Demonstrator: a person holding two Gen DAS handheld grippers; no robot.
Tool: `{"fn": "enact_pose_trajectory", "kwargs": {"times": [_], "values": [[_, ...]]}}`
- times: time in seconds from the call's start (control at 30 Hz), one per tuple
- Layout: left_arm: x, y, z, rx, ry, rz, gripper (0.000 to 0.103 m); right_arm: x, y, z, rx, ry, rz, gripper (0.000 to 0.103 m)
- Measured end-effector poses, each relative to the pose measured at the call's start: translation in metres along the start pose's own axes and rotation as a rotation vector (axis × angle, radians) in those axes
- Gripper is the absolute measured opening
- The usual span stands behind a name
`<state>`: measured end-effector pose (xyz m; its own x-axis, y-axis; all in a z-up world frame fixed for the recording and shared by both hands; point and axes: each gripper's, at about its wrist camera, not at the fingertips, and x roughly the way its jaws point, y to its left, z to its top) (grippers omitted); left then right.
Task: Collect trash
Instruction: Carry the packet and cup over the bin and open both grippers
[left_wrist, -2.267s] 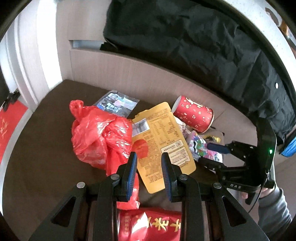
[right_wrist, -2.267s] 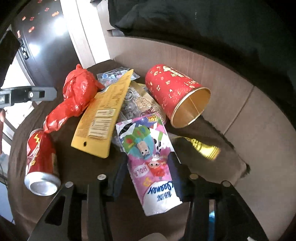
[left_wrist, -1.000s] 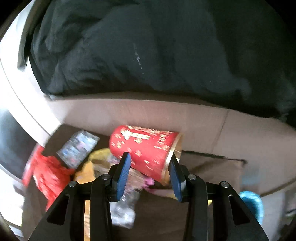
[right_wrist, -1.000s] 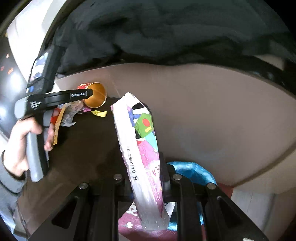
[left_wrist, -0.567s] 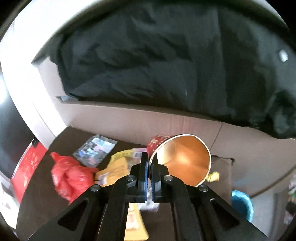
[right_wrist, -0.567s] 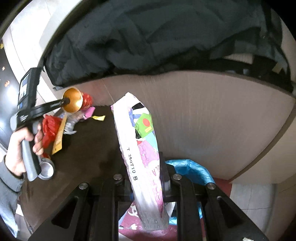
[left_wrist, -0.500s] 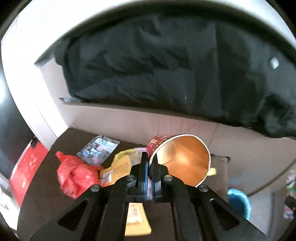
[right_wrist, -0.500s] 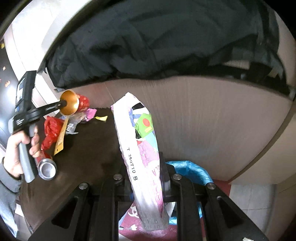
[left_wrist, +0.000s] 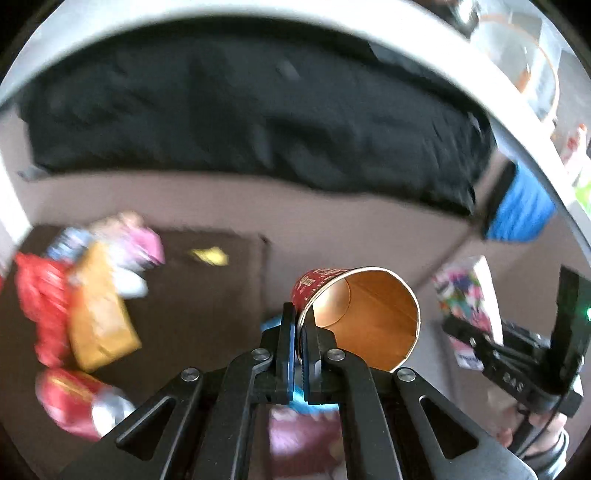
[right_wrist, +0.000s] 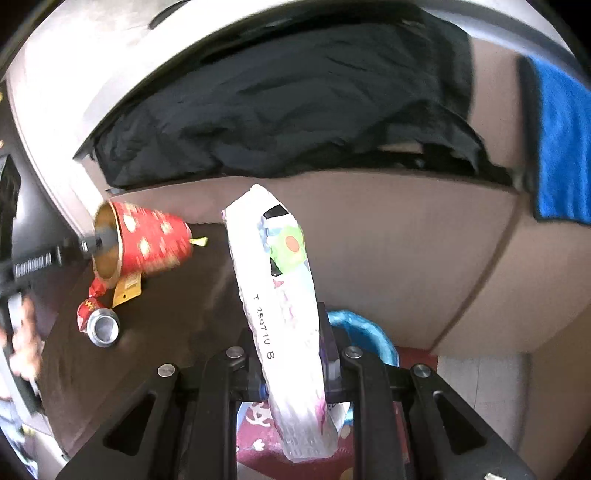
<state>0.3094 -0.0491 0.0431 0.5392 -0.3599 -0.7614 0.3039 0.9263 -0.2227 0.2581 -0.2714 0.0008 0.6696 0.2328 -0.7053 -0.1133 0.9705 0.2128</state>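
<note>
My left gripper (left_wrist: 298, 322) is shut on the rim of a red paper cup (left_wrist: 365, 317) with a gold inside. It holds the cup in the air past the right edge of the dark table (left_wrist: 192, 306), mouth towards the camera. The right wrist view shows the same cup (right_wrist: 155, 243) hanging over the table's far left. My right gripper (right_wrist: 291, 354) is shut on a colourful snack packet (right_wrist: 284, 295) that stands upright between its jaws. Right under it sits a blue-lined bin (right_wrist: 365, 332). The left wrist view shows a strip of the bin (left_wrist: 269, 325) below the cup.
On the table lie a red plastic bag (left_wrist: 40, 295), a yellow packet (left_wrist: 99, 314), a red can (right_wrist: 98, 323) and a small gold wrapper (left_wrist: 208, 256). A black garment (right_wrist: 295, 110) drapes the wooden panel behind. A blue towel (right_wrist: 561, 147) hangs at the right.
My left gripper closed on the cup's rim, lifted it off the table and swung it right, towards the bin. My right gripper carried the packet from the table to above the bin.
</note>
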Motion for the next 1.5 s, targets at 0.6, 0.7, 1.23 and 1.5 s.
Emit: {"fn": "enact_pose_trajectory", "kwargs": {"times": [0.6,0.7,1.23,1.5], "values": [[0.196,-0.033,-0.054,0.023,0.417,0.054,0.002,0.117,-0.081,-0.066,0.249,0.275,0.018,0.019],[0.212,-0.031,-0.054,0.022,0.433,0.06,0.006,0.138,-0.089,-0.072,0.28,0.294,0.031,0.023],[0.182,-0.027,-0.032,0.009,0.358,-0.032,0.036,0.158,-0.092,-0.065,0.255,0.292,0.002,0.034],[0.068,-0.015,-0.005,0.056,0.117,-0.025,0.036,0.11,-0.051,-0.045,0.116,0.204,-0.028,0.034]]}}
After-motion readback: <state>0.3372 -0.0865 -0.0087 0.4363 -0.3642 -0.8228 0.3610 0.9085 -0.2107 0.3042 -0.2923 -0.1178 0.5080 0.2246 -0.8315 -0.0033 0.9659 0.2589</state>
